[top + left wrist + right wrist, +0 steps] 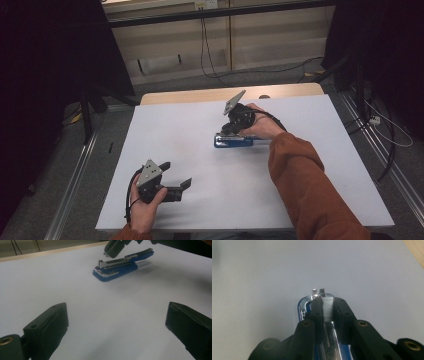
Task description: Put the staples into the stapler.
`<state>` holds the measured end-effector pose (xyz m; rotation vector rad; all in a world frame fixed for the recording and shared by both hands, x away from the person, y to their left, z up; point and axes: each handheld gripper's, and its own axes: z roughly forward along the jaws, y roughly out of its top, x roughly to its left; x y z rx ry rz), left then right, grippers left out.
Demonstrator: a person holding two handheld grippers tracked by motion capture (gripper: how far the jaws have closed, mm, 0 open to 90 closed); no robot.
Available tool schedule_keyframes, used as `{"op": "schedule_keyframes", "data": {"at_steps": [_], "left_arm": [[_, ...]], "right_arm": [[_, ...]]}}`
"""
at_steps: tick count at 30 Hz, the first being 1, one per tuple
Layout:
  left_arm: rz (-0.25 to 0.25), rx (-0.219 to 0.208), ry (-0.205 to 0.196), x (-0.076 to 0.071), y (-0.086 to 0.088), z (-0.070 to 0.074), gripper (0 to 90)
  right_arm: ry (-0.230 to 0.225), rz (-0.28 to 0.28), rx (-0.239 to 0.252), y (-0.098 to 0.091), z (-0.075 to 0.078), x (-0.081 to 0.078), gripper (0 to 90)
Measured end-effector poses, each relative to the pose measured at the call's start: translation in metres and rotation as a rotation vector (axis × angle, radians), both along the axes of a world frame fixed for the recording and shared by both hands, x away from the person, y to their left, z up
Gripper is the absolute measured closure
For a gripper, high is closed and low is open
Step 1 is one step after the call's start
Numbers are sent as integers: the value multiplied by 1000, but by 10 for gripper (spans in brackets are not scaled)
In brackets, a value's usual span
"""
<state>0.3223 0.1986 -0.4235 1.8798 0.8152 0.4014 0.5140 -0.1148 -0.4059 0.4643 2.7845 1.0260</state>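
A strip of staples sits pinched between the right gripper's 2 narrowed jaws, directly over the open blue stapler lying just below. Loading looks underway; next, lower it squarely into the channel. The left gripper waits wide, well apart.

One blue stapler is counted on the one white table, at about two o'clock from its middle. One strip of staples is seen. Two grippers are counted: the left gripper at seven o'clock, the right gripper at one.
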Motion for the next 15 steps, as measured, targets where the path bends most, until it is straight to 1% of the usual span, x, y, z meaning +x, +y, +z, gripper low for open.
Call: {"op": "schedule_keyframes", "data": {"at_steps": [7, 10, 15], "left_arm": [[0, -1, 0, 0, 0, 0, 48], [-2, 1, 0, 0, 0, 0, 48], [-1, 1, 1, 0, 0, 0, 48]], "right_arm": [[4, 19, -11, 3, -3, 0, 793], [-10, 34, -21, 4, -4, 0, 793], [-10, 36, -30, 5, -5, 0, 793]]}}
